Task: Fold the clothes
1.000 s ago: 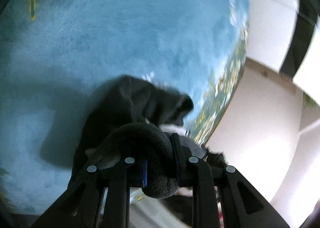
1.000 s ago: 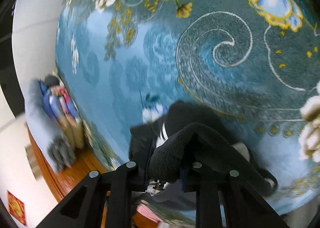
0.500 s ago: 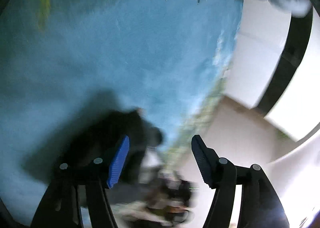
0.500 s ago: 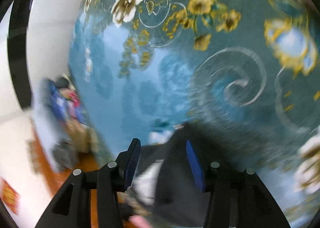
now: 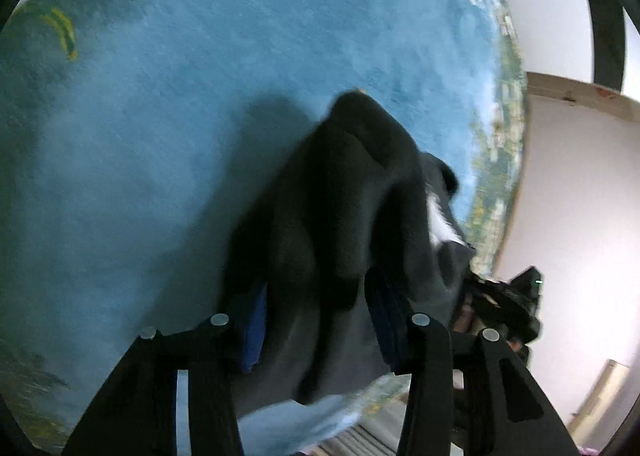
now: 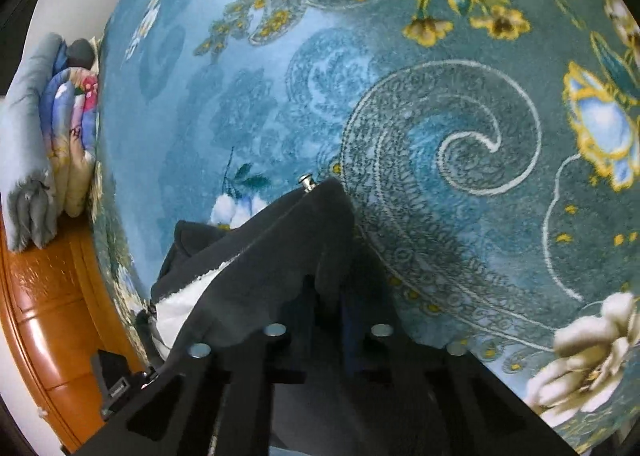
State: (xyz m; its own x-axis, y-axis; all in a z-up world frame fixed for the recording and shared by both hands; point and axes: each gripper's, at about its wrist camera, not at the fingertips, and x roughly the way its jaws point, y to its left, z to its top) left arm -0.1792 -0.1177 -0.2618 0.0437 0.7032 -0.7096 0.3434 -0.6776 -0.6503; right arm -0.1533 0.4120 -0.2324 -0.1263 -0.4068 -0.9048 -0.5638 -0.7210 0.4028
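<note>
A black fleece garment (image 5: 340, 215) with a white inner patch hangs over the blue carpet (image 5: 200, 75) in the left wrist view. My left gripper (image 5: 316, 320) has its blue-padded jaws spread, with a fold of the garment lying between them. In the right wrist view the same garment (image 6: 280, 256), with a metal snap at its top edge, drapes over my right gripper (image 6: 320, 308). Its jaws stand close together with cloth pinched between them.
The patterned blue floral carpet (image 6: 440, 115) fills most of the right wrist view. A stack of folded quilts (image 6: 52, 135) lies at the left beside an orange wooden floor (image 6: 48, 316). A white wall (image 5: 568, 195) borders the carpet on the right in the left wrist view.
A second ago both grippers were shut on the garment. Half a second ago both stood open and clear of it. Now both are back on the cloth, the right one closed.
</note>
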